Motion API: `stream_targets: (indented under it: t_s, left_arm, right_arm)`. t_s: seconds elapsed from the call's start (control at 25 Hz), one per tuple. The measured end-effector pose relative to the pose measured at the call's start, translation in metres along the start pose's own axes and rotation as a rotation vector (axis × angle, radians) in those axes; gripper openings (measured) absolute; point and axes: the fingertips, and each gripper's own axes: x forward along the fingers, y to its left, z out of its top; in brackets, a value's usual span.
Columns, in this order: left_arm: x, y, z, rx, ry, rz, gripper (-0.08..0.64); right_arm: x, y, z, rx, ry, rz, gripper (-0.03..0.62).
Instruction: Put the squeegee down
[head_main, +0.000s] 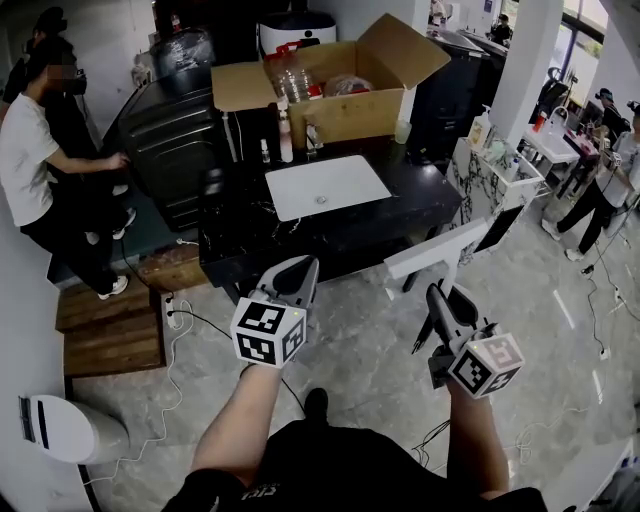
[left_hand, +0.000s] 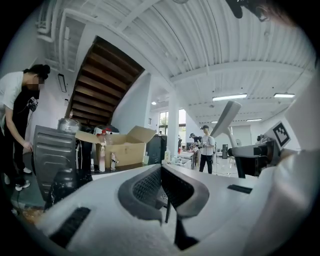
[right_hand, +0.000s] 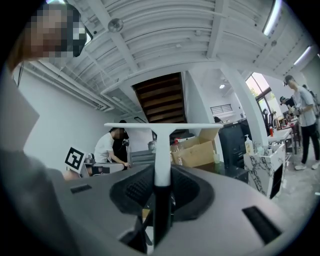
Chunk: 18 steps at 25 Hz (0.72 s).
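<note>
White squeegee (head_main: 440, 248) clamped in right gripper (head_main: 437, 296) jaws, short of black table (head_main: 400, 212) edge; left gripper (head_main: 304, 268) jaws clenched, empty.

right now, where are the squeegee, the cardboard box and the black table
squeegee (right_hand: 163, 155): right gripper view, on its white handle
cardboard box (head_main: 355, 115): head view, on its front wall
black table (head_main: 405, 200): head view, on its bare top
</note>
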Motion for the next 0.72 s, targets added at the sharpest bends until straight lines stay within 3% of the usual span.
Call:
stream_targets:
  t_s: [0.32,0.72]
  left_arm:
    - [0.057,0.044,-0.002,-0.012,0.024,-0.037,0.009]
    - [0.095,0.099,-0.003,-0.034,0.031,-0.064,0.009]
  right_arm:
    - [0.058,-0.033,-0.002,0.015,0.027,-0.056,0.094]
    - [0.129,-0.033,-0.007,0.021,0.059,-0.063,0.094]
